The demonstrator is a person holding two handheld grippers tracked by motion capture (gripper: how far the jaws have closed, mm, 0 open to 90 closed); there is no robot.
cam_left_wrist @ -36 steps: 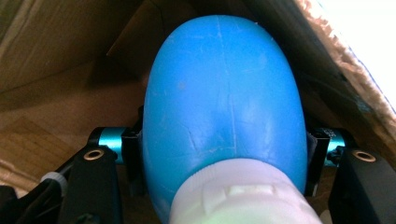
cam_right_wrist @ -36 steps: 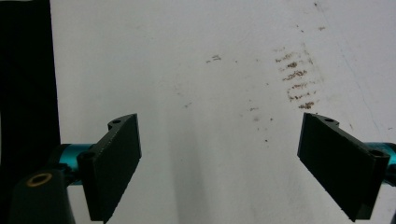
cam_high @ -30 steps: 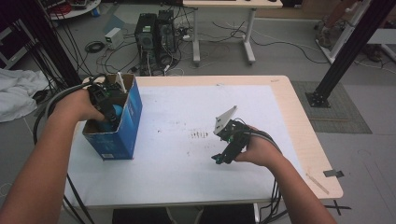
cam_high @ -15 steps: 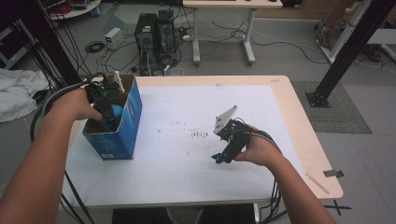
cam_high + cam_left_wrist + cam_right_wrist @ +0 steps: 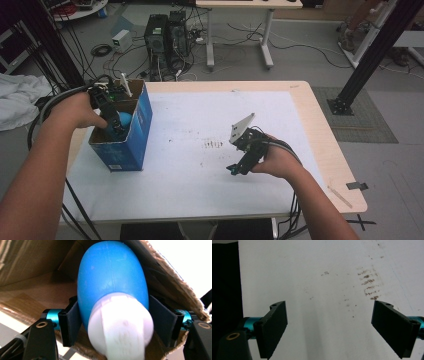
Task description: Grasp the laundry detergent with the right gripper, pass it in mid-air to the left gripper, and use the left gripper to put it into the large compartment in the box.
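The blue rubber bulb (image 5: 110, 282) with its white plastic neck (image 5: 121, 322) sits inside the open cardboard box (image 5: 140, 120) at the left side of the table (image 5: 320, 125). In the high view I see its blue body (image 5: 123, 120) low in the box, near the wall that faces the table centre. My left gripper (image 5: 112, 117) reaches down into the box, and in the left gripper view the bulb lies between its jaws, with the white neck pointing toward the camera. The jaws have just been opening. Both pads (image 5: 73, 320) stand very close to the blue skin, but I cannot tell for sure if they press on it or only touch it.

I judge the bulb to be light and soft: it will give under pressure and can slip out forward if squeezed on its round, smooth part. The better place to hold is low on the body, just above the neck, where the shape narrows and the stiff white part stops it from sliding. A gentle grip should be enough.

My right gripper (image 5: 239, 167) hovers over the white table sheet (image 5: 324, 270) near some brown marks (image 5: 368, 286), its jaws wide apart with nothing between them.
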